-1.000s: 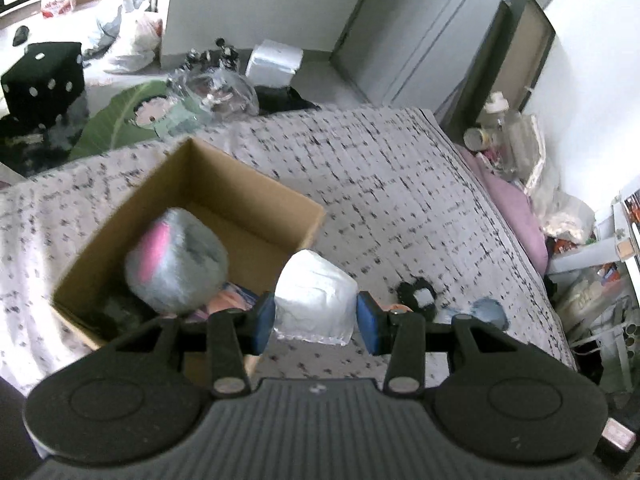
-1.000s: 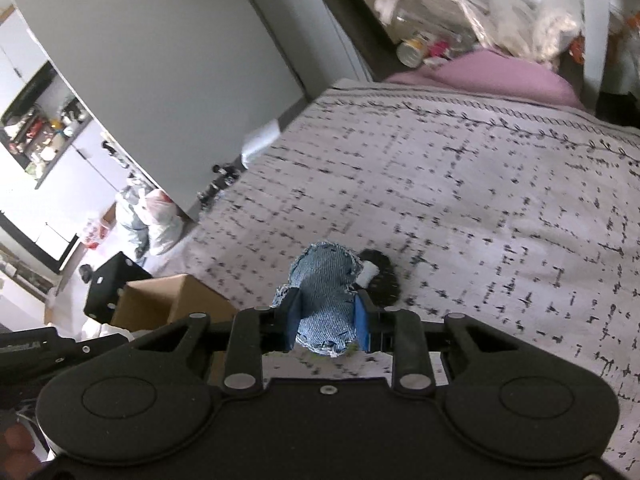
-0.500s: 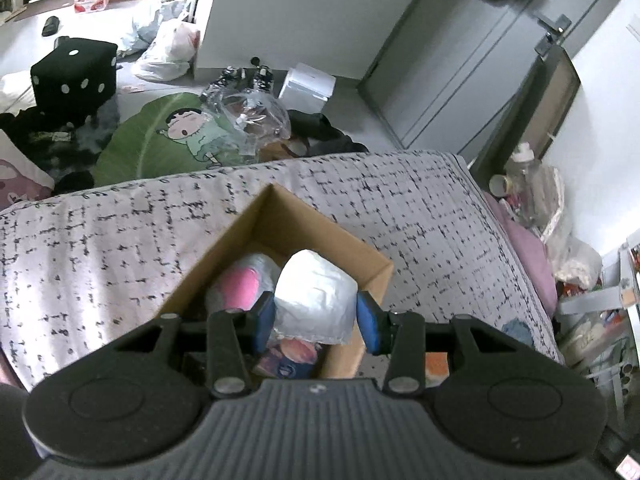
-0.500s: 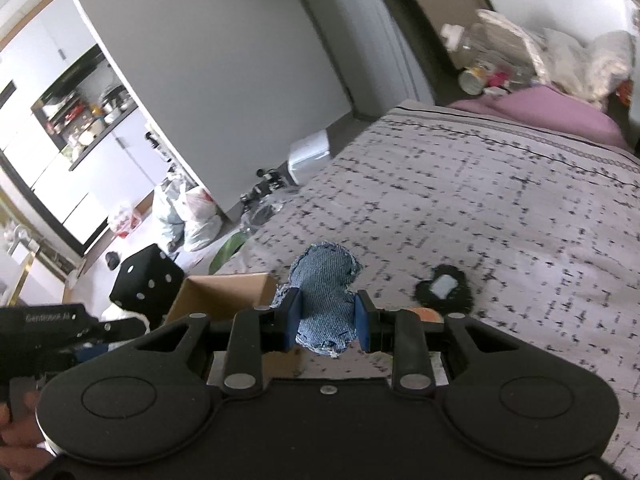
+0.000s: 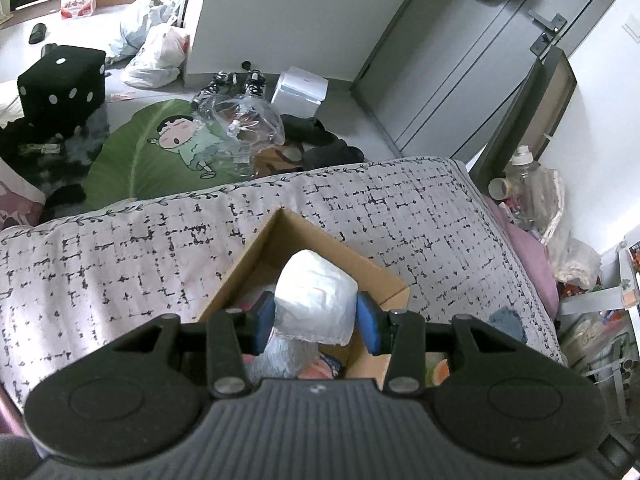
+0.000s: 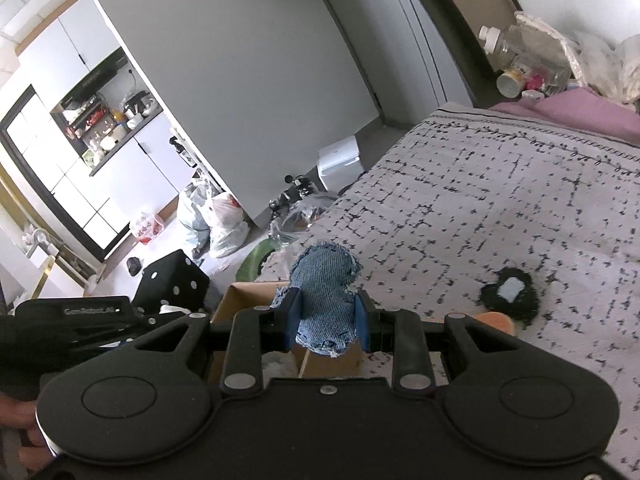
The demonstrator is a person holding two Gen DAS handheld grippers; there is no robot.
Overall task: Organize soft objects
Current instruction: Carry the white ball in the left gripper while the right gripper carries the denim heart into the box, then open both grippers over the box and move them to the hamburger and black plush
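My left gripper (image 5: 316,322) is shut on a white soft cube (image 5: 316,300) and holds it over the open cardboard box (image 5: 260,256) on the bed. Soft toys, pink and grey, lie inside the box under the cube. My right gripper (image 6: 325,323) is shut on a blue denim soft toy (image 6: 324,300) held above the box's corner (image 6: 248,294). A black soft piece with a white patch (image 6: 508,296) and an orange soft object (image 6: 496,320) lie on the bedspread to the right. The denim toy also shows in the left wrist view (image 5: 506,322).
The bed has a grey patterned cover (image 5: 120,252). On the floor beyond are a black dice cushion (image 5: 60,84), a green leaf mat (image 5: 160,156), plastic bags (image 5: 156,56) and a white box (image 5: 300,86). Bottles and bags (image 5: 532,196) crowd the bed's right side.
My left gripper has carried the white cube further over the box, which now sits nearer under it. My right gripper has moved left with the denim toy, close to the box.
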